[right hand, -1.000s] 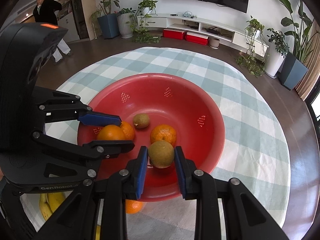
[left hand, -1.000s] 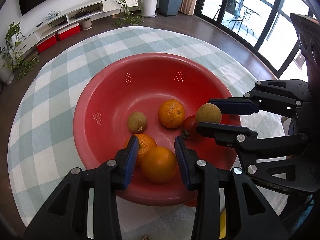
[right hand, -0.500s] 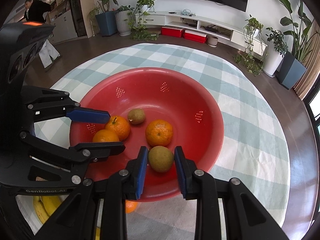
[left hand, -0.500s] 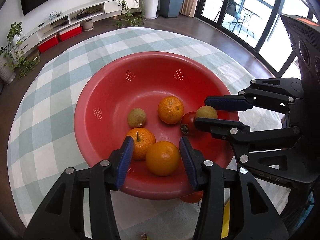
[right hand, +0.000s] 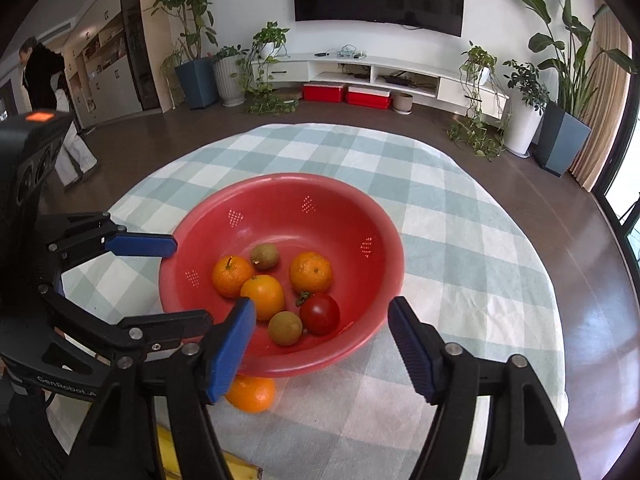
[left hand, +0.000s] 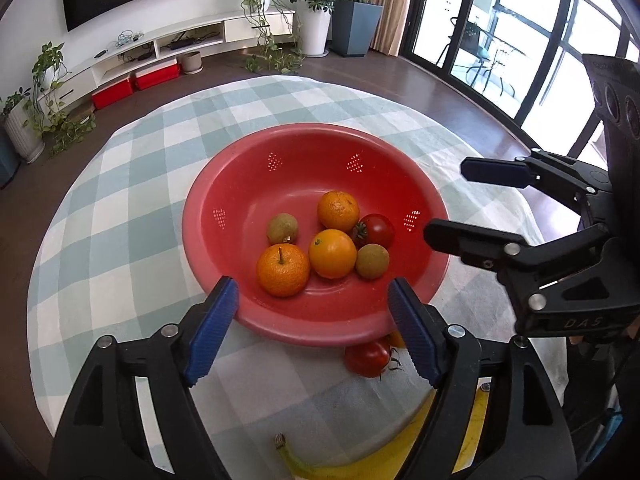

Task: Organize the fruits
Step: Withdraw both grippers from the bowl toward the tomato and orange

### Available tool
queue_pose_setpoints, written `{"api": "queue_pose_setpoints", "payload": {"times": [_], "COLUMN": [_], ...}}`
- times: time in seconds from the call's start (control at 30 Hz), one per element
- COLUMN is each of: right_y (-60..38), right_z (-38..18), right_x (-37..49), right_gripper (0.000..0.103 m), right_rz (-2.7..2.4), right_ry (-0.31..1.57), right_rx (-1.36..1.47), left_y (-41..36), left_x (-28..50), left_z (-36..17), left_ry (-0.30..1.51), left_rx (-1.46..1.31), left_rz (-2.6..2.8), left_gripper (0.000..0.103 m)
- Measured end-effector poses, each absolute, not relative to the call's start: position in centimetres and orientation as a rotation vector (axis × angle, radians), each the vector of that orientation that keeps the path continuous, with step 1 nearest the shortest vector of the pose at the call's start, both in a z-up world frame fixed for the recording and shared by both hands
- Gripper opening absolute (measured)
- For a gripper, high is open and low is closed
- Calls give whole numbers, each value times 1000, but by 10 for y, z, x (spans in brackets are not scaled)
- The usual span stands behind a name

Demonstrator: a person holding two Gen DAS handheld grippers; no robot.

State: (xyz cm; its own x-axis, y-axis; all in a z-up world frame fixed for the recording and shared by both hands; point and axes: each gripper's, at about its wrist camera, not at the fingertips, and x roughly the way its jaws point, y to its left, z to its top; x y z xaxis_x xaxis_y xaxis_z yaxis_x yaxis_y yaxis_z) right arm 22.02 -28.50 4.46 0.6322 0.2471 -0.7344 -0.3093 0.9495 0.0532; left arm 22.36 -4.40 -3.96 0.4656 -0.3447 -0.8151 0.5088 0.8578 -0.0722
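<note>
Six fruits already sit in the bowl [left hand: 280, 320]: three oranges, two brownish ones, a tomato. Your left gripper [left hand: 312, 328] and right gripper [right hand: 322, 344] are both spread wide and empty. Still outside, just beside the bowl's near rim: a tomato [left hand: 367, 358], an orange [right hand: 252, 394], and a banana [left hand: 360, 466], perhaps more than one.

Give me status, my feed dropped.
Left gripper and right gripper: jaws open, empty. Six fruits in red bowl. Tomato, orange, banana outside on cloth.
</note>
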Motion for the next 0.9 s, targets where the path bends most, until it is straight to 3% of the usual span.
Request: {"api": "queue_pose_setpoints", "payload": {"times": [0.07, 0.17, 0.63, 0.9], "right_y": [-293, -305, -339, -332], "right_z": [49, 47, 11, 1], "right_x": [210, 196, 157, 158], "right_gripper": [86, 89, 89, 81], "right_rz": [302, 292, 283, 286], "right_ry": [792, 781, 801, 823], "right_rx": [-55, -6, 153, 102], "left_y": [-37, -29, -59, -70], "left_x": [216, 204, 165, 179], "left_z": [-37, -34, -67, -79], "left_ry": [946, 940, 1011, 1042], "left_rx": [165, 133, 355, 399], "left_rz": [-518, -525, -646, -644], "left_gripper": [90, 97, 98, 96]}}
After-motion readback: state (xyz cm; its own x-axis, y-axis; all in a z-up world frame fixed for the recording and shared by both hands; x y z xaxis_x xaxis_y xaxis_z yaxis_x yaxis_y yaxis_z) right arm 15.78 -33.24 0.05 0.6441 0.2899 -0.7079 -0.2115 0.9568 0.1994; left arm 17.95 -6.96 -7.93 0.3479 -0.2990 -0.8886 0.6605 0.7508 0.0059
